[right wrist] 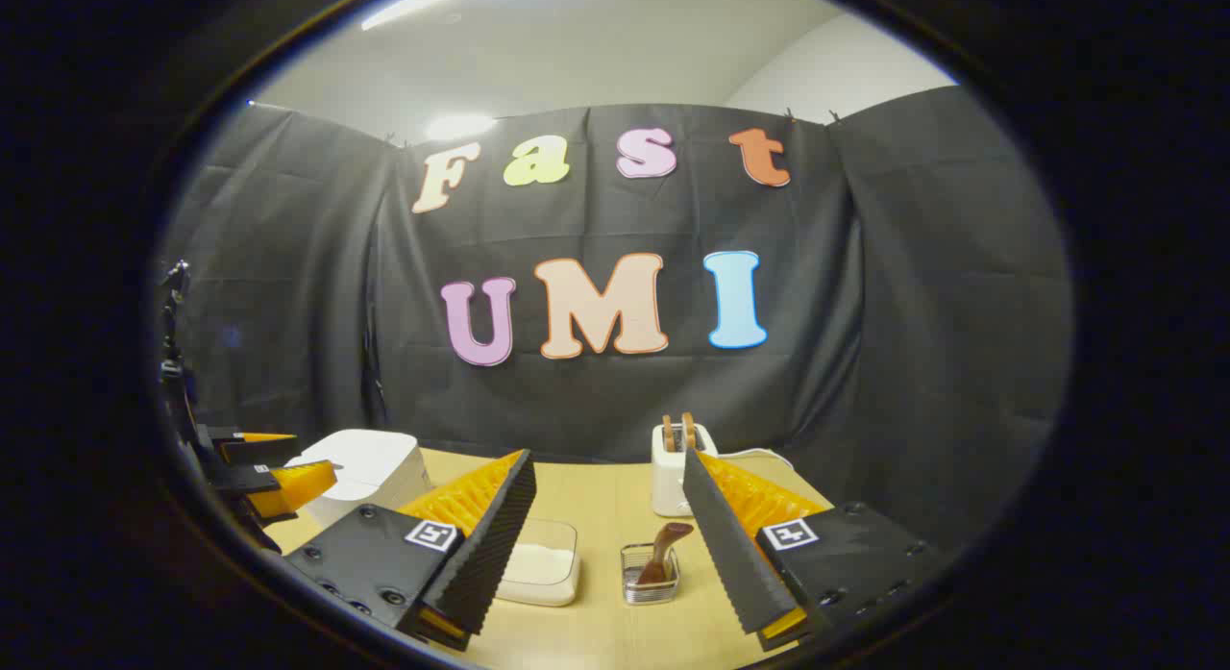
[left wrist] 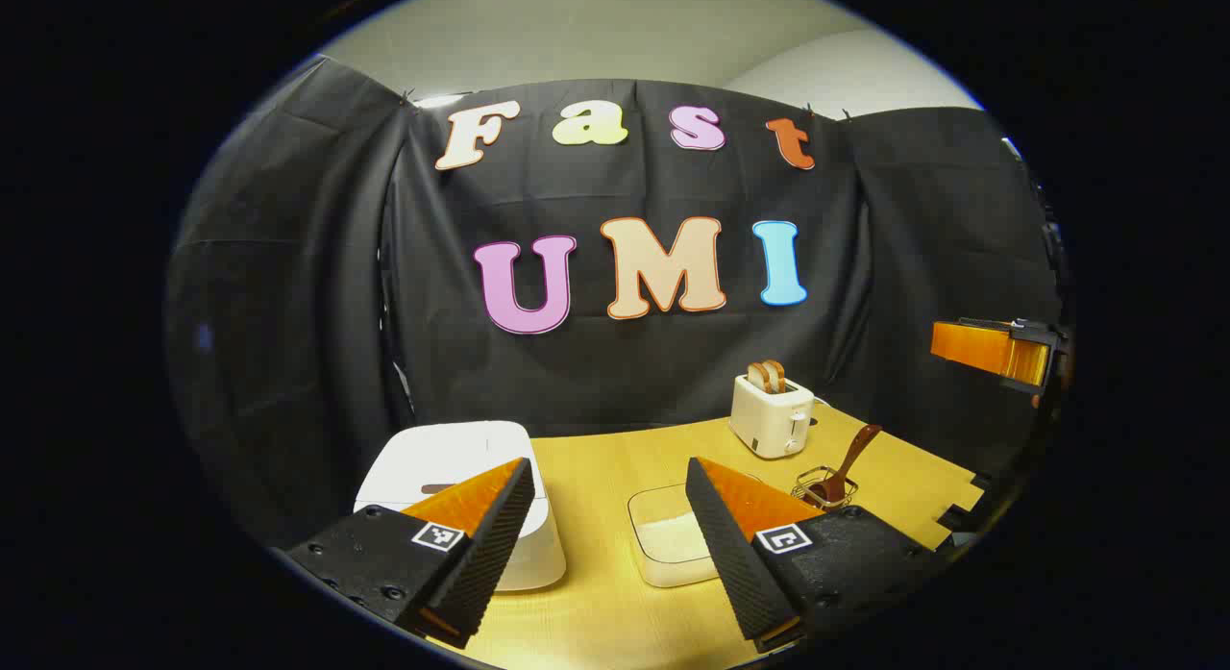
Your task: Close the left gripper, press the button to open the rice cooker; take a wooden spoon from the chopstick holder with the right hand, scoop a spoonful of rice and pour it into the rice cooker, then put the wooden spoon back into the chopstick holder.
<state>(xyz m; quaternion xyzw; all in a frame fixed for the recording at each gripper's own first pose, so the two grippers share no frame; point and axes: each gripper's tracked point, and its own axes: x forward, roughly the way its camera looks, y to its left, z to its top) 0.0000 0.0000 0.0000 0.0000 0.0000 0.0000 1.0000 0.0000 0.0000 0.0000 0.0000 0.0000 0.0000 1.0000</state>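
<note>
Starting step: nothing done; rice cooker [left wrist: 452, 478] lid was down.
Left gripper [left wrist: 605, 545]: jaws wide, empty, above table.
Right gripper [right wrist: 605, 545]: jaws wide, empty.
Wooden spoon [right wrist: 663, 553]: stood in chopstick holder [right wrist: 650, 576].
Next: judged left jaws must close before pressing button.

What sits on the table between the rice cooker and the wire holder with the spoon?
A shallow clear container of rice sits between the rice cooker and the holder, as the right gripper view shows.
</note>
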